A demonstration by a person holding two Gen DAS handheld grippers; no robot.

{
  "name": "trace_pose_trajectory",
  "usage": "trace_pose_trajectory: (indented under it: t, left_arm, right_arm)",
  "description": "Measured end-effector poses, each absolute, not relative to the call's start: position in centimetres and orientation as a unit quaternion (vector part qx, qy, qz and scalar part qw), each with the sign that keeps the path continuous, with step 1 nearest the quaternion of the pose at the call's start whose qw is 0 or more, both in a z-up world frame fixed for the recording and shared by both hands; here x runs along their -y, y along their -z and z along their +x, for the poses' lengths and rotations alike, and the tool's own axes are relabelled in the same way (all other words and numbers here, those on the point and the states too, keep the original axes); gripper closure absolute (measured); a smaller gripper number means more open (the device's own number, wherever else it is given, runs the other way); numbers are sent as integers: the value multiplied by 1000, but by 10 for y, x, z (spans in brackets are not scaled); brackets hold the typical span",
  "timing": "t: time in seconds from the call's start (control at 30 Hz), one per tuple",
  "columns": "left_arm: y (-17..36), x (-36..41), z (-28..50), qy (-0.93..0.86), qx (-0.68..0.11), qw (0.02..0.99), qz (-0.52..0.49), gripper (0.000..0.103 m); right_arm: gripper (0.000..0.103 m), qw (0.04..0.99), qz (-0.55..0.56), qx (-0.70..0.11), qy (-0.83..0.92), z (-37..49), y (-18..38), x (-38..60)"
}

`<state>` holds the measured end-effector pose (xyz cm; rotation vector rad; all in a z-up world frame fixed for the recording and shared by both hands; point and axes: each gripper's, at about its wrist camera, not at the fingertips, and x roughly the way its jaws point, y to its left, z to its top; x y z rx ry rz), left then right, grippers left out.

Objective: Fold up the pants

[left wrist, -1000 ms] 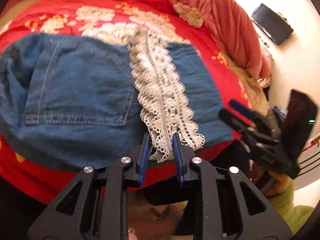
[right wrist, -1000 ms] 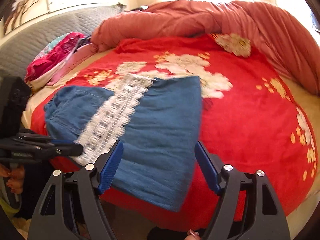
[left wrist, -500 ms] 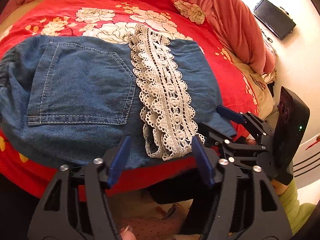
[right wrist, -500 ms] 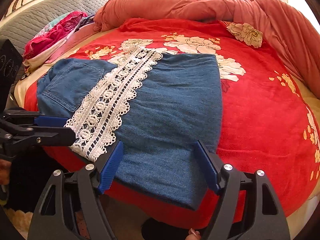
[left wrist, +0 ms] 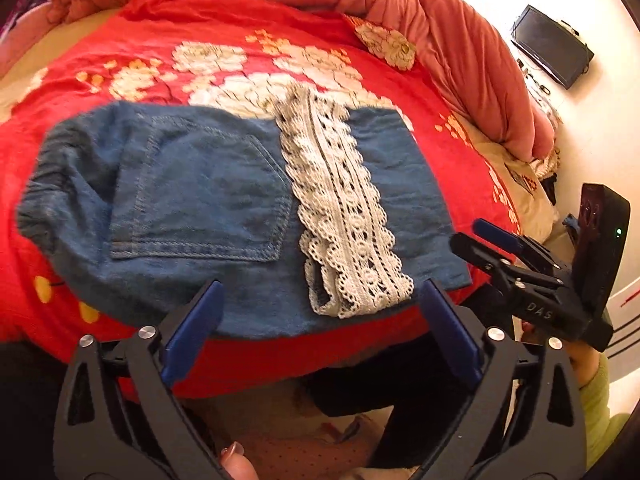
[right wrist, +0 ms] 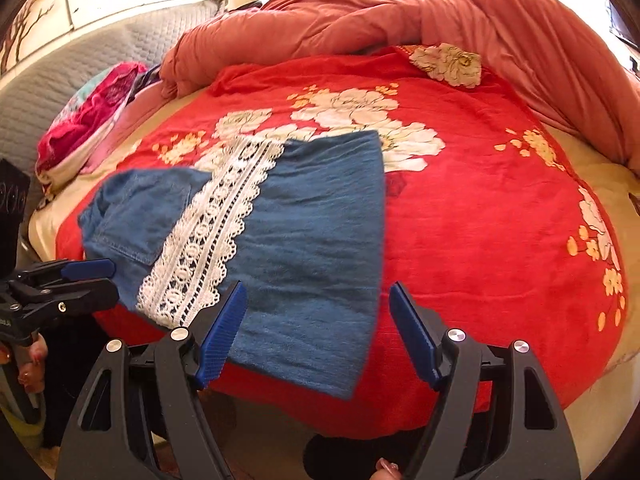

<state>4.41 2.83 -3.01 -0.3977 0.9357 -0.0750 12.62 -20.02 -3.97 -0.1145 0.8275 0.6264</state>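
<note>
- denim pants (left wrist: pixel 224 216) (right wrist: pixel 304 248) lie folded on the red floral blanket (left wrist: pixel 224 60) (right wrist: pixel 480 220) of the bed, close to its near edge
- back pocket (left wrist: pixel 200 196) faces up on the left part of the bundle, elastic waistband (left wrist: pixel 44 184) bunched at far left
- white lace trim (left wrist: pixel 340 216) (right wrist: pixel 208 236) runs as a band across the top of the denim, its near end reaching the bed edge
- near right corner of the denim overhangs the edge slightly in right wrist view
- left hand-held gripper (left wrist: pixel 318 332) jaws spread wide, nothing between them, held just off the near edge in front of the lace end, not touching cloth
- right hand-held gripper (right wrist: pixel 318 332) jaws also spread wide, empty, at the near hem of the plain denim panel; left pad looks just over the cloth, contact hard to tell
- each hand-held gripper shows side-on in the other's view (left wrist: pixel 504 252) (right wrist: pixel 76 280)
- coral duvet (left wrist: pixel 400 12) (right wrist: pixel 400 20) heaped at far side of the bed
- pink pillow pile (right wrist: pixel 88 128) at left, grey quilted headboard (right wrist: pixel 48 80) behind
- dark screen (left wrist: pixel 552 46) on the wall at right
</note>
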Motion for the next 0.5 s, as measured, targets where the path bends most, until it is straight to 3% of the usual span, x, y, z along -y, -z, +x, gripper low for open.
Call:
trace_pose_trajectory:
  t: [0.5]
  left_arm:
    - [5,-79,19,-44,-389,896,-211,9]
  right_arm:
    - [30,864,-49,-384,-321,133,14,169]
